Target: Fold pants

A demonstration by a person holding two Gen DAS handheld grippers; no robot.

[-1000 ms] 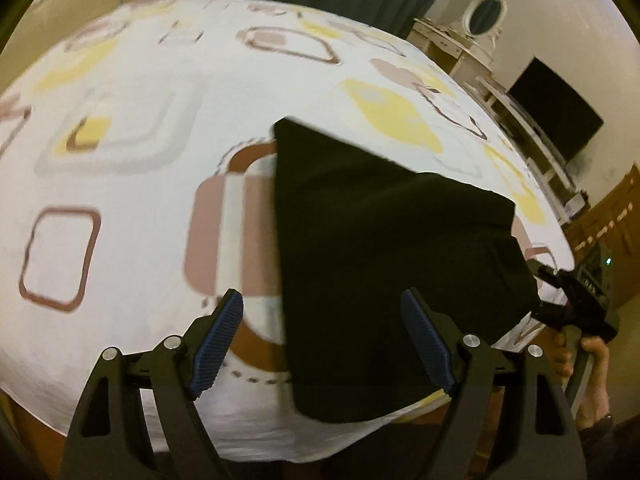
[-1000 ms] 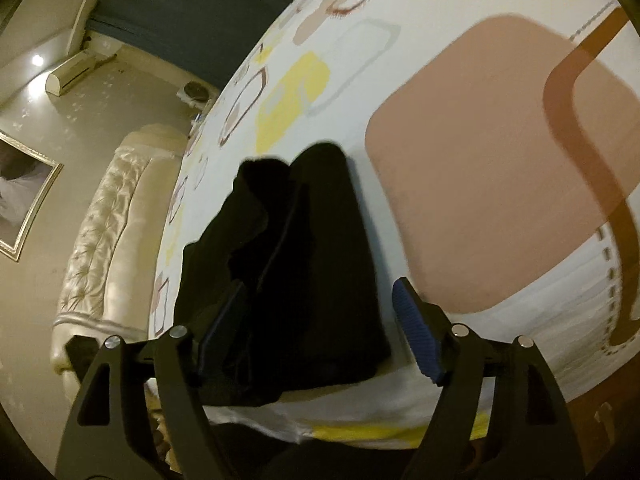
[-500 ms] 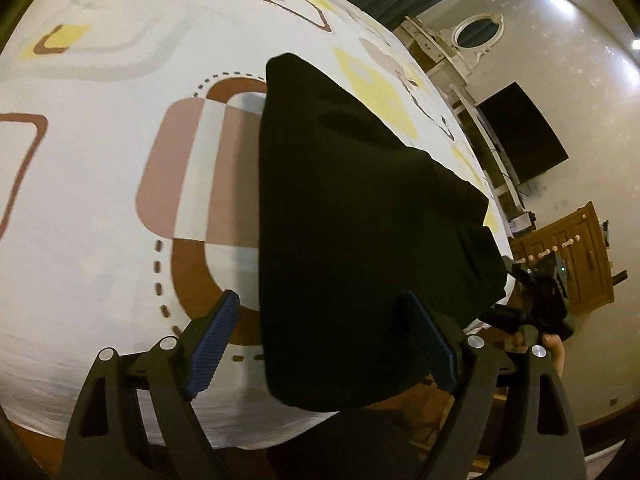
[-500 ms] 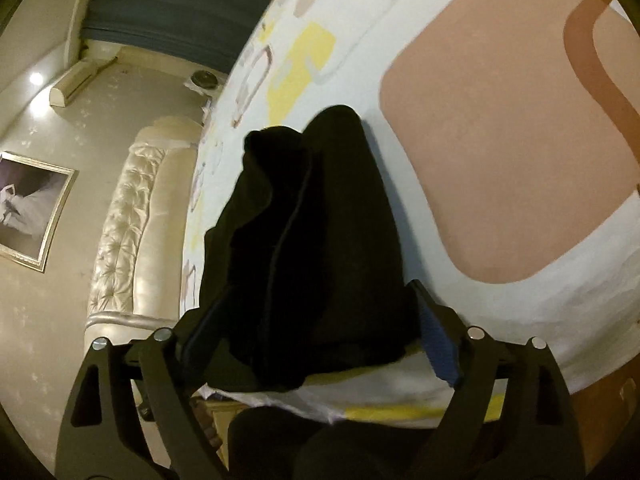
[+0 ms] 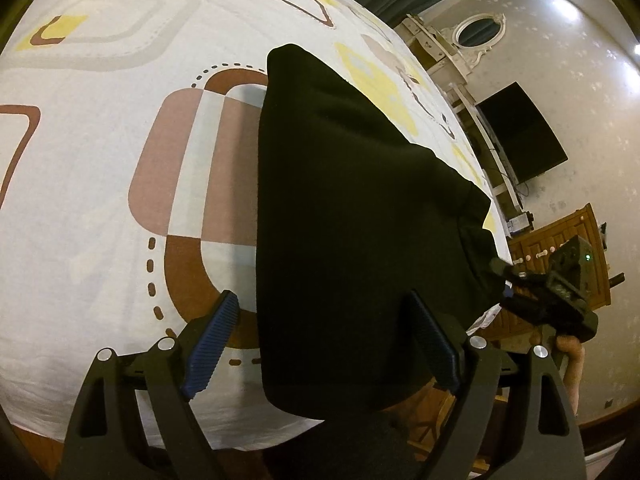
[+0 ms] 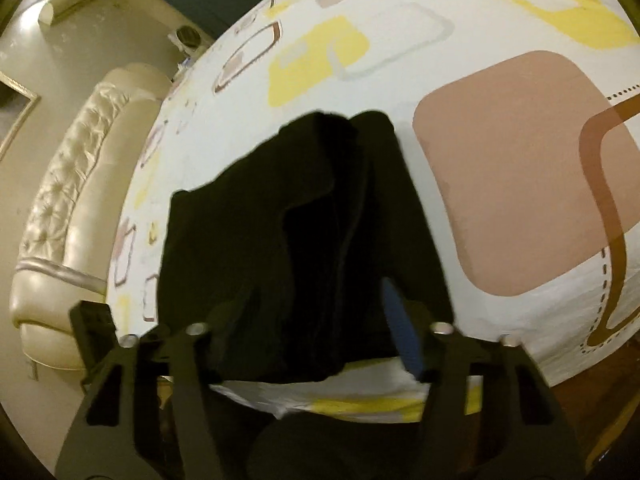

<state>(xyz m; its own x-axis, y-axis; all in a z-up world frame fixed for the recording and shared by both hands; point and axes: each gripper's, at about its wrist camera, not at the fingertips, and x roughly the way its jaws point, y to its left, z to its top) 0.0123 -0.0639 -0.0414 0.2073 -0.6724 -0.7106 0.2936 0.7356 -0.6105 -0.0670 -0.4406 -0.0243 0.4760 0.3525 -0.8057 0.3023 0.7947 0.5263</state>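
Note:
Black pants (image 5: 352, 208) lie folded lengthwise on the patterned bed sheet (image 5: 100, 160), reaching to the bed's near edge. My left gripper (image 5: 320, 300) stands open over their near end; its left pad (image 5: 212, 340) is off the cloth over the sheet, its right pad (image 5: 432, 344) over the fabric. In the right wrist view the pants (image 6: 312, 208) bunch up between the fingers of my right gripper (image 6: 316, 304), whose jaws are closing and pinch the cloth. The left wrist view shows the right gripper (image 5: 508, 280) at the pants' far right end, held by a hand.
A cream tufted headboard (image 6: 60, 200) borders the bed on the left. Beyond the bed stand a dark screen (image 5: 520, 132), a white dresser with an oval mirror (image 5: 476, 32) and a wooden cabinet (image 5: 560, 248). The sheet's edge (image 6: 360, 400) drops off just below both grippers.
My right jaws have narrowed onto the pants' end and that hand has drawn back and up, bunching the cloth. The left gripper sank a little toward the pants, jaws still wide.

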